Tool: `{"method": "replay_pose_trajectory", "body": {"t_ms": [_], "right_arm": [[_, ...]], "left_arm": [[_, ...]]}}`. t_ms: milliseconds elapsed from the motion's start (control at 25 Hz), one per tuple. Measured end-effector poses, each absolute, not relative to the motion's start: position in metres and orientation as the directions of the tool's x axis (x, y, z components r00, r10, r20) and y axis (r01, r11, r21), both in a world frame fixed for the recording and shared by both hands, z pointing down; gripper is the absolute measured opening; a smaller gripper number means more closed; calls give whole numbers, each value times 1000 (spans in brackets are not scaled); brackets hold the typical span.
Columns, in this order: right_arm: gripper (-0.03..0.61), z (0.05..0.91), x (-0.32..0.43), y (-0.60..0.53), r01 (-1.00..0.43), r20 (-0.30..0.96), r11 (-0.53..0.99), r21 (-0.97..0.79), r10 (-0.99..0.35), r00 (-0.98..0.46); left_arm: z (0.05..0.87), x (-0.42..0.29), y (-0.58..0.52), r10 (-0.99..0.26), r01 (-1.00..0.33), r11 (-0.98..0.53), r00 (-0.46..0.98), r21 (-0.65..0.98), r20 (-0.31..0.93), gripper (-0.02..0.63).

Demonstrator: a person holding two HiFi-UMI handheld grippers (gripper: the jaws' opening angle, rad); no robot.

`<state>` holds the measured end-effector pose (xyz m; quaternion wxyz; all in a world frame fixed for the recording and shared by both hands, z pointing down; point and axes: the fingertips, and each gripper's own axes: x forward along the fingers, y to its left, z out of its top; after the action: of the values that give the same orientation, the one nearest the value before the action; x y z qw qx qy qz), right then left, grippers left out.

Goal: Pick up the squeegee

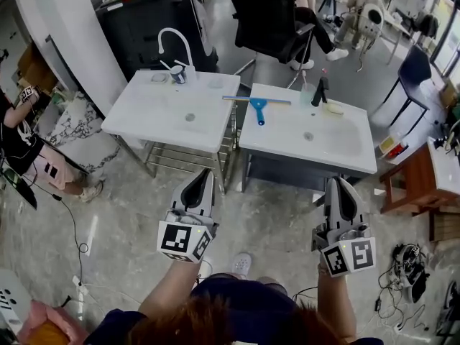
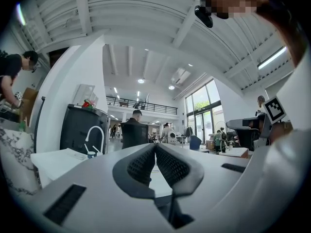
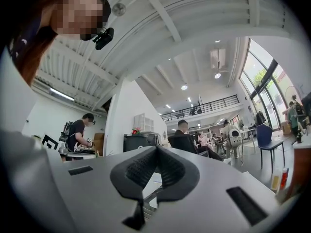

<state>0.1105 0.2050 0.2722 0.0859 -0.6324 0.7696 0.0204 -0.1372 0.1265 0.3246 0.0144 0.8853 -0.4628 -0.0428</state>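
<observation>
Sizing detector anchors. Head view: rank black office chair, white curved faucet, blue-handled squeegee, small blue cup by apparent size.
1. black office chair
2. white curved faucet and blue-handled squeegee: too close to rank
3. small blue cup

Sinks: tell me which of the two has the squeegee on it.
The right sink: the blue squeegee lies at its back left corner. The left sink carries a white tap and a cup instead.

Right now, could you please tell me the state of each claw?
Left claw: closed, holding nothing.
Right claw: closed, holding nothing.
</observation>
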Motion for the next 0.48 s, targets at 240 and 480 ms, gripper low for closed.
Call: {"method": "replay_pose_trajectory", "body": {"t_ms": [240, 480], "right_arm": [[15, 274, 110, 158, -974, -151, 217, -65, -967, -205], [15, 281, 114, 104, -967, -147, 245, -67, -961, -233]], "left_arm": [[332, -140, 85, -833, -829, -554, 551, 78, -53, 26], [341, -140, 43, -855, -850, -519, 517, 89, -45, 26]]}}
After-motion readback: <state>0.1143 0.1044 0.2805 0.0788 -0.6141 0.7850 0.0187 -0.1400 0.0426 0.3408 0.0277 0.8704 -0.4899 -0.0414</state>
